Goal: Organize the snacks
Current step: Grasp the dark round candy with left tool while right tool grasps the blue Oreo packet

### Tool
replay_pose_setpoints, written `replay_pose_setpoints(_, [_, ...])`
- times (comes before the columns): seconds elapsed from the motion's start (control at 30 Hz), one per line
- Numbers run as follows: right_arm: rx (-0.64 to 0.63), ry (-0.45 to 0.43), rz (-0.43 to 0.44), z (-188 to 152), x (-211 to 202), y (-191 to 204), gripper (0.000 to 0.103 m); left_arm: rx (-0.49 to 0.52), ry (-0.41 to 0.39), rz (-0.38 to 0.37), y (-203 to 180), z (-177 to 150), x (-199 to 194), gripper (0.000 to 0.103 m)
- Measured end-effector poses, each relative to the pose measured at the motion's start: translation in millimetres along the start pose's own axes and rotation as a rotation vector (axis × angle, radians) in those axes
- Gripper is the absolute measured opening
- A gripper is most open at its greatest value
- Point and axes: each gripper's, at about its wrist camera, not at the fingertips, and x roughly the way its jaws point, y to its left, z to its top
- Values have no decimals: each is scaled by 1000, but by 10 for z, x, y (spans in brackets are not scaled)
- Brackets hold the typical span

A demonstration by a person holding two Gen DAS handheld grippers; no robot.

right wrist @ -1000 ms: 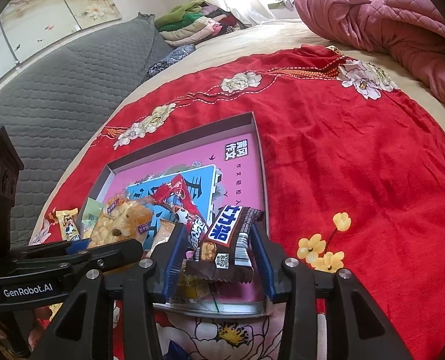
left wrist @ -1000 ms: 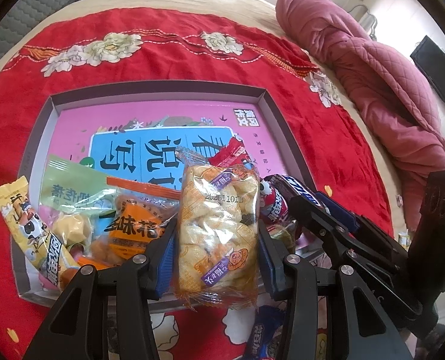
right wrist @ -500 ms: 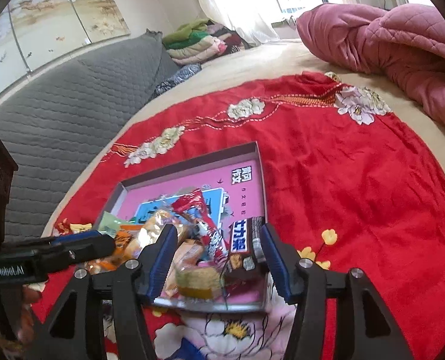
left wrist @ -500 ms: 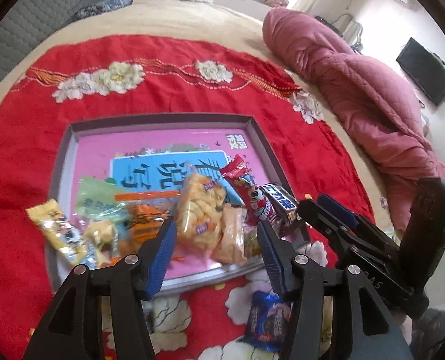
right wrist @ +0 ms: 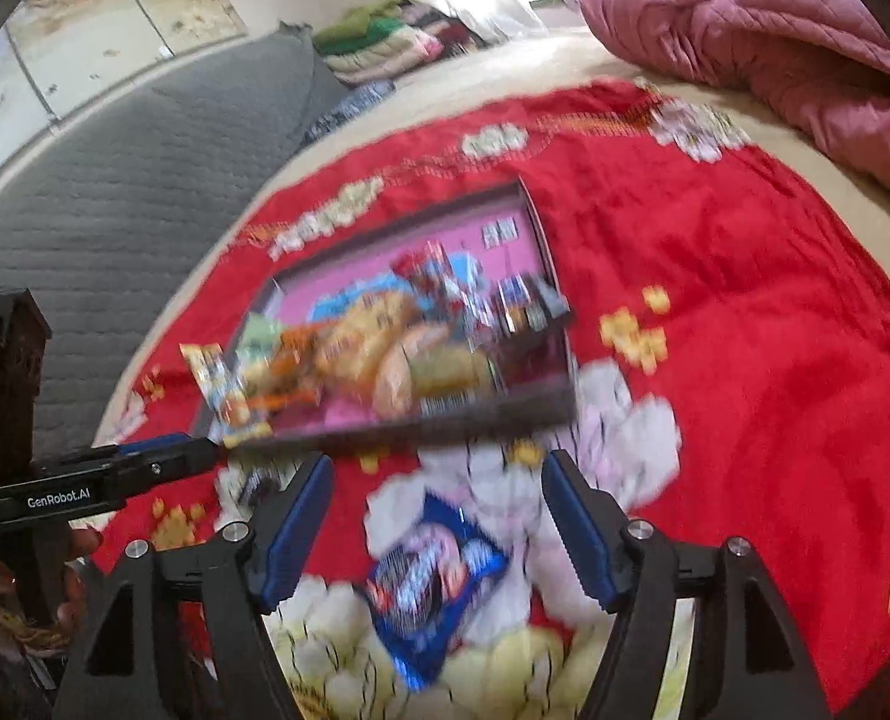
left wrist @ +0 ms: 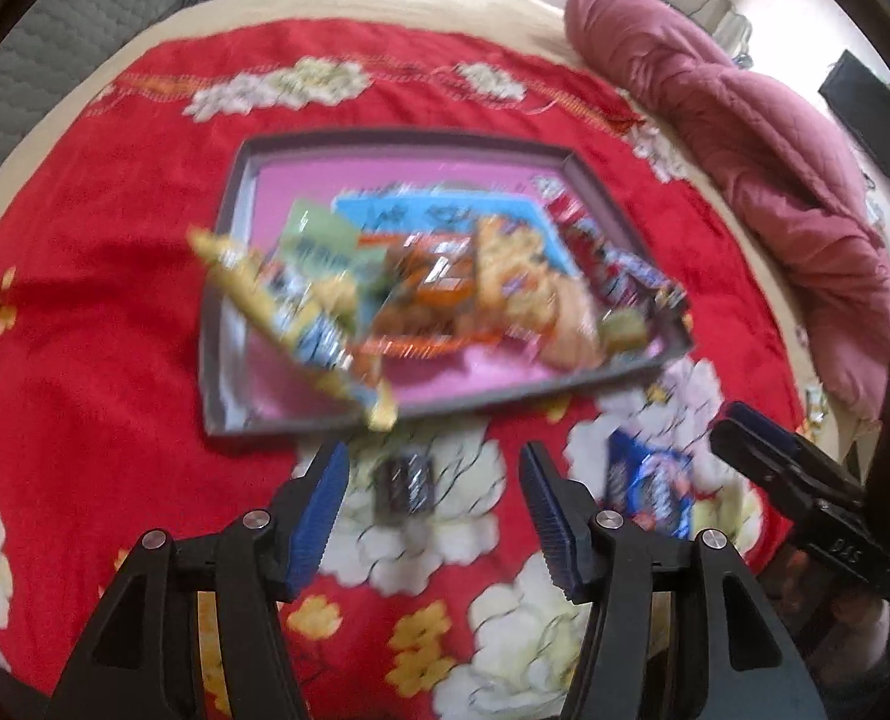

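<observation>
Many snack packets (left wrist: pixel 445 294) lie piled along the near edge of the grey tray (left wrist: pixel 384 141); a blue packet (right wrist: pixel 432 576) and a small dark packet (left wrist: pixel 404 483) lie on the red blanket (left wrist: pixel 114 300) just before it.

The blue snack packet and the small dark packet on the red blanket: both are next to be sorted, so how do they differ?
The blue snack packet is bright blue with red and white print; the small dark packet is nearly black. The blue one looks larger. The blue one lies ahead of the right gripper, the dark one ahead of the left gripper. Both lie on the red blanket, outside the tray, neither gripped.
</observation>
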Motion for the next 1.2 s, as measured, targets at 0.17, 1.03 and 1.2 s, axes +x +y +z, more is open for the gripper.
replay_pose_setpoints(0.17, [36, 51, -73, -168, -8, -40, 71, -18, 24, -12, 62, -105, 94, 61])
replay_pose_setpoints(1.03, [-53, 170, -259, -384, 509, 341, 59, -28, 53, 0, 43, -200, 514, 37])
replay_pose_setpoints(1.2, [-22, 146, -187, -358, 428, 264, 55, -4, 40, 10, 25, -218, 490, 27])
